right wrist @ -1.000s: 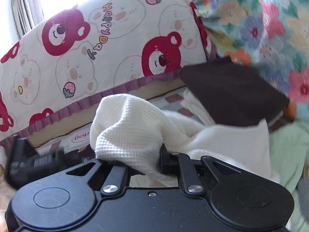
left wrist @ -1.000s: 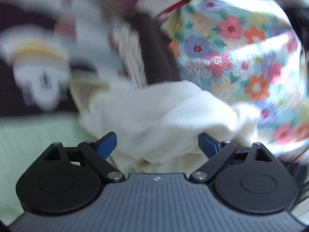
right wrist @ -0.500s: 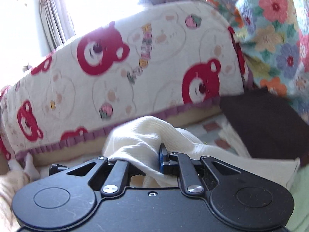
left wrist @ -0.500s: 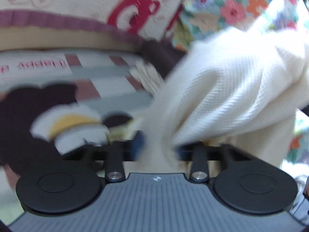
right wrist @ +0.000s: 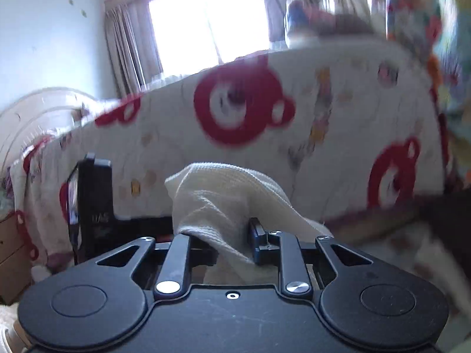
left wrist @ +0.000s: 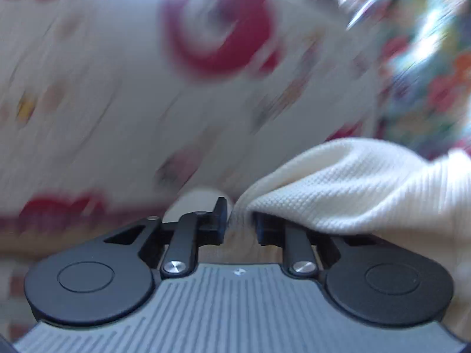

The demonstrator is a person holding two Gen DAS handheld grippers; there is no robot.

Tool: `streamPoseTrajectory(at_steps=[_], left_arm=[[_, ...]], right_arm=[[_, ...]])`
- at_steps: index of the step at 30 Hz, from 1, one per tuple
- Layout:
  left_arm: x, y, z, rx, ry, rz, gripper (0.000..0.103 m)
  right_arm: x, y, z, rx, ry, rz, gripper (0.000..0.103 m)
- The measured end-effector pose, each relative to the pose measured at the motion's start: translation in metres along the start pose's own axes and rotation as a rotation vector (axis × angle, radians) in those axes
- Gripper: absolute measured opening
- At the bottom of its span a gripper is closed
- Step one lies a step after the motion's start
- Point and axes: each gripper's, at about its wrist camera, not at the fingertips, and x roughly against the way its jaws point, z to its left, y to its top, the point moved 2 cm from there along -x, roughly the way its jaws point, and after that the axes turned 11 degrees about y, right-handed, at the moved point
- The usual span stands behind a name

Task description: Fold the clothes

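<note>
Both jaws, just easing wider, still pinch the cream knit garment (right wrist: 223, 206): left gripper (left wrist: 240, 225), right gripper (right wrist: 232, 244). Lifted for spreading; next, lay it flat.

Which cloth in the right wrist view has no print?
The cream waffle-knit garment in front; the cover behind has red bears, the fabric at right flowers.

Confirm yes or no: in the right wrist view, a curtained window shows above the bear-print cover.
Yes: the bright window with brownish curtains sits above the top edge of the cream cover printed with red bears.
</note>
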Motion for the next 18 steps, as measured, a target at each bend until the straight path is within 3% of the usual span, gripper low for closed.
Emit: streamPoseTrajectory(at_steps=[2, 3, 6, 8, 10, 14, 18], left_arm=[[-0.037, -0.050, 0.058, 0.145, 0.027, 0.196, 0.023], [-0.047, -0.076, 0.083, 0.215, 0.011, 0.243, 0.023], [-0.062, -0.127, 0.131, 0.352, 0.054, 0.307, 0.023], [-0.066, -0.145, 0.137, 0.398, 0.046, 0.322, 0.030], [-0.069, -0.156, 0.135, 0.418, 0.026, 0.330, 0.034], [-0.067, -0.142, 0.116, 0.337, 0.007, 0.294, 0.043], [-0.047, -0.137, 0.102, 0.296, -0.030, 0.237, 0.045]], right_arm=[[-0.053, -0.062, -0.010, -0.173, 0.073, 0.230, 0.035], [-0.067, -0.087, -0.015, -0.245, 0.117, 0.304, 0.035], [-0.083, -0.139, -0.026, -0.355, 0.201, 0.451, 0.035], [-0.073, -0.141, -0.032, -0.293, 0.180, 0.459, 0.037], [-0.058, -0.127, -0.047, -0.249, 0.140, 0.419, 0.049], [-0.028, -0.107, -0.084, -0.222, 0.039, 0.348, 0.058], [-0.015, -0.119, -0.109, -0.213, -0.079, 0.396, 0.059]])
